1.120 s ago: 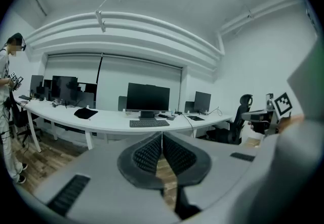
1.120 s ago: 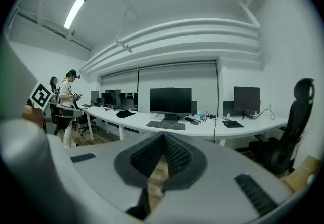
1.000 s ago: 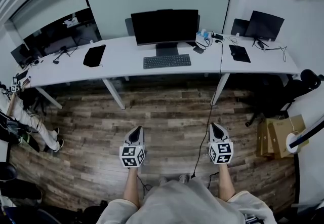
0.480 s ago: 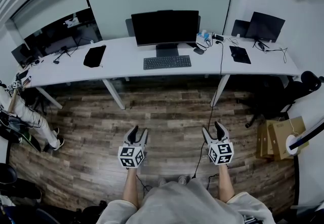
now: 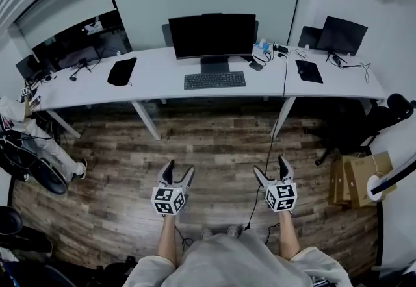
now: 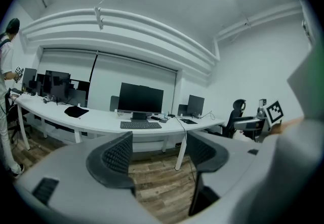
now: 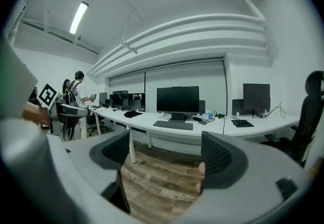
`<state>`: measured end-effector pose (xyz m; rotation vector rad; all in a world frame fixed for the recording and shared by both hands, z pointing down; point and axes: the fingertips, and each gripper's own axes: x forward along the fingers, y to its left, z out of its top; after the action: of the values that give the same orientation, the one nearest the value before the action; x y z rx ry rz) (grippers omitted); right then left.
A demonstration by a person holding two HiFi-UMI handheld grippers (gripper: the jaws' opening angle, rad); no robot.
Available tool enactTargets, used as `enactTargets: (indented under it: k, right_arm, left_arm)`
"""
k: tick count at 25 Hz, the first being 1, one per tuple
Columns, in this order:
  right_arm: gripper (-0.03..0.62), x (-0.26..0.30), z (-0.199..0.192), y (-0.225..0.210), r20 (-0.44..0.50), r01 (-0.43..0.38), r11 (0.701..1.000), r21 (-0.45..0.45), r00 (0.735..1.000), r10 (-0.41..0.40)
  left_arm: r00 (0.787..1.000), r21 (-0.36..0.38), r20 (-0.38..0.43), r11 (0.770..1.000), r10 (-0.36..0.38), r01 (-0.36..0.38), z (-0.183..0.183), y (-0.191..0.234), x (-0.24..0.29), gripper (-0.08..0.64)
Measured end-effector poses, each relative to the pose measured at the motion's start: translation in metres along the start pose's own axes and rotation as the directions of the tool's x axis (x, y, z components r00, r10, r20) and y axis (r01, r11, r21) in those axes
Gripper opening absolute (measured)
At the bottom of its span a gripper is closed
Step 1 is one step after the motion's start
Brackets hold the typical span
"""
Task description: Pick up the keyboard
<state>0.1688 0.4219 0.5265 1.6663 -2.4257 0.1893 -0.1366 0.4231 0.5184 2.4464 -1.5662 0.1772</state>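
Just one keyboard (image 5: 214, 79), two grippers (image 5: 179, 169) (image 5: 271, 166).

Long white desk (image 5: 162, 78) with keyboard (image 5: 214, 79), monitor (image 5: 211, 34), black pouch (image 5: 121, 71) (left of keyboard)

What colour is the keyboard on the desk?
Black, or very dark grey; the keyboard shows best in the head view.

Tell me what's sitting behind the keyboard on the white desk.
Directly behind the keyboard stands a monitor, its display dark. The strip of desk behind the monitor is covered by it, so anything there cannot be seen.
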Motion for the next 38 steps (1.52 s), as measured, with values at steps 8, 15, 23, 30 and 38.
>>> enactTargets:
  k: [8,15,23,30,38]
  right_arm:
    - [0.423,0.000,-0.002,-0.020,0.003,-0.010,1.000,-0.006,1.000,0.010]
    - [0.423,0.005,-0.004,-0.044,0.003,-0.027,0.999,-0.020,1.000,0.027]
    - [0.423,0.025,-0.005,-0.058,-0.005,-0.053,0.998,-0.027,0.999,0.053]
    - [0.422,0.057,-0.007,-0.066,-0.016,-0.054,0.998,-0.034,0.998,0.053]
    - [0.414,0.122,0.001,-0.081,-0.025,-0.023,0.999,-0.035,0.999,0.022]
  left_arm:
    - [1.000,0.016,0.004,1.000,0.019,-0.019,0.000,-0.015,0.012,0.311]
    - [0.998,0.028,0.005,0.998,0.059,-0.059,0.001,-0.029,0.026,0.311]
    - [0.996,0.023,-0.010,0.995,0.092,-0.092,-0.005,-0.026,0.040,0.311]
    - [0.995,0.018,-0.012,0.995,0.096,-0.096,-0.006,-0.007,0.069,0.311]
    - [0.997,0.007,-0.017,0.997,0.076,-0.076,0.001,0.033,0.131,0.311]
